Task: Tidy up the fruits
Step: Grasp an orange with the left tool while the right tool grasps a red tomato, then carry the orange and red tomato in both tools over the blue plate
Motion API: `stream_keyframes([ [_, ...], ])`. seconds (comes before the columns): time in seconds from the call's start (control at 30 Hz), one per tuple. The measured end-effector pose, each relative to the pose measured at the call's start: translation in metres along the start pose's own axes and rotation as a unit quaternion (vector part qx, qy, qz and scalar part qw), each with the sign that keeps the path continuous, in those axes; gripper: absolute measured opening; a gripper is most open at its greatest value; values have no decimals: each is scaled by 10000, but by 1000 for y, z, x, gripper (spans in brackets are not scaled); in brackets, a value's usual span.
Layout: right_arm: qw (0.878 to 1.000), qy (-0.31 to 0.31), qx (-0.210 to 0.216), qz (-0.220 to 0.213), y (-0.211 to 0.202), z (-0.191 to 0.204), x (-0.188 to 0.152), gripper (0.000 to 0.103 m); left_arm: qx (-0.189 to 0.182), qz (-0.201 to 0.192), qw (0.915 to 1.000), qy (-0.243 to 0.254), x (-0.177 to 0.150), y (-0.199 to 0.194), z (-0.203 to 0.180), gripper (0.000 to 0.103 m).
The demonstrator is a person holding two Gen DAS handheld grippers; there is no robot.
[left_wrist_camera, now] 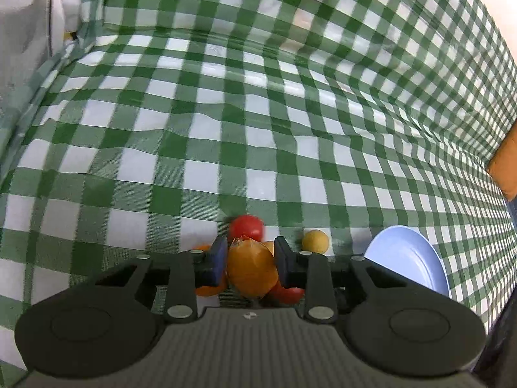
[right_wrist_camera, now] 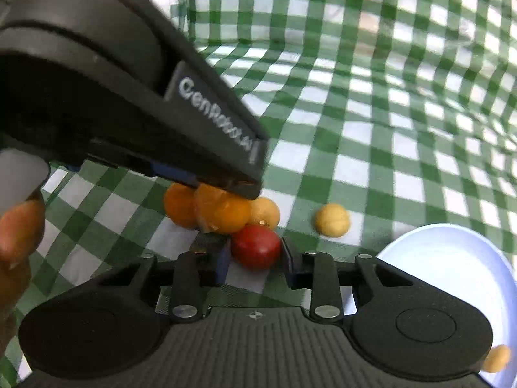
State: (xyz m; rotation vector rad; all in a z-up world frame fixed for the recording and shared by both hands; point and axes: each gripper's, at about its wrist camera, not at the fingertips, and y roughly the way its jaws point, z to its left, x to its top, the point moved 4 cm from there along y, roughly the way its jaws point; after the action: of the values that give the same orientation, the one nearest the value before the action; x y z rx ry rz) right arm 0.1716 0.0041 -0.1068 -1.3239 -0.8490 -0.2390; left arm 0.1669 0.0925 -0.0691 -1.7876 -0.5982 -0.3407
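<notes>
In the left wrist view my left gripper is shut on an orange fruit in a small heap of fruit on the green checked cloth. A red fruit lies just beyond it, and a small yellow fruit to the right. In the right wrist view my right gripper has its fingers on both sides of a red fruit. The left gripper comes in from the upper left onto the orange fruit. A yellow fruit lies apart to the right.
A pale blue plate sits at the lower right, also in the left wrist view, with a small yellow fruit on its near part. A white bag stands far left. An orange object is at the right edge.
</notes>
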Motion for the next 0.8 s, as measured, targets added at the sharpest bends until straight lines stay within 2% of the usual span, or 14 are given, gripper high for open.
stream_keyframes([
  [0.2, 9999, 90, -69, -107, -25, -2, -9, 34, -166, 42, 9991, -390, -6, -27, 27, 34],
  [0.3, 9996, 130, -71, -260, -43, 0, -13, 34, -95, 385, 9992, 70, -22, -38, 29, 34],
  [0.4, 9991, 162, -64, -390, -60, 2, -18, 34, 231, 921, 9933, 663, -45, -29, 27, 36],
  [0.5, 9984, 193, -75, -522, -77, 5, -22, 34, 286, 838, 9915, 955, -52, -30, 23, 37],
  [0.6, 9979, 272, -100, -585, -91, 2, -28, 34, 279, 930, 9908, 938, -59, -32, 23, 39],
  [0.7, 9978, 327, -188, -542, -95, -2, -33, 34, 517, 1067, 9864, 1139, -68, -29, 21, 40],
  [0.8, 9977, 344, -294, -504, -100, -8, -37, 34, 700, 963, 9837, 1344, -72, -33, 13, 37],
])
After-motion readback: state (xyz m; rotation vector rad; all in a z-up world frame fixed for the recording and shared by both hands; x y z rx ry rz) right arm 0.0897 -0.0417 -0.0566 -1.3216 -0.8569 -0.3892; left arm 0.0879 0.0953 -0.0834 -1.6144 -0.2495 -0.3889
